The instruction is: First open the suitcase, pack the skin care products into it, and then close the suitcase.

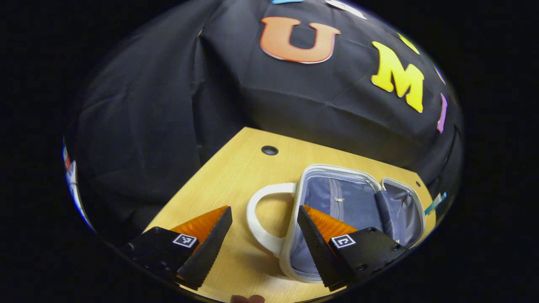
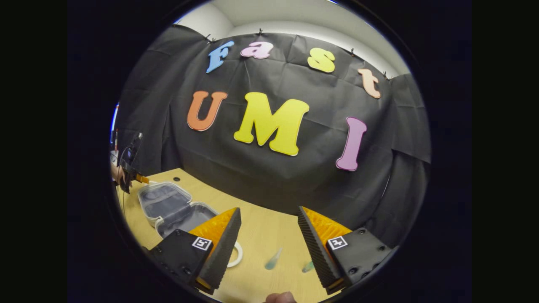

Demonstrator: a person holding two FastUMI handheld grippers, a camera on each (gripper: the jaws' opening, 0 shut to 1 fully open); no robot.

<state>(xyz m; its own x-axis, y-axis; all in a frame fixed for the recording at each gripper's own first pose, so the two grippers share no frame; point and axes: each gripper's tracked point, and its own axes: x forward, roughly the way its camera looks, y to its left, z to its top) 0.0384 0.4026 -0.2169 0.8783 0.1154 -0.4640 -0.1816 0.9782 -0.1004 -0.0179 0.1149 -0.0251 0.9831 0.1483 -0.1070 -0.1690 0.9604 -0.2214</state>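
Suitcase lies open on the table (both tools spread).

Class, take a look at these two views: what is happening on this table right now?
A person holds two grippers over a light wooden table. The small white suitcase with grey lining already lies open. The left gripper hangs open by its handle, holding nothing. The right gripper is open above two small translucent greenish skin care tubes, which still lie on the table, unpacked.
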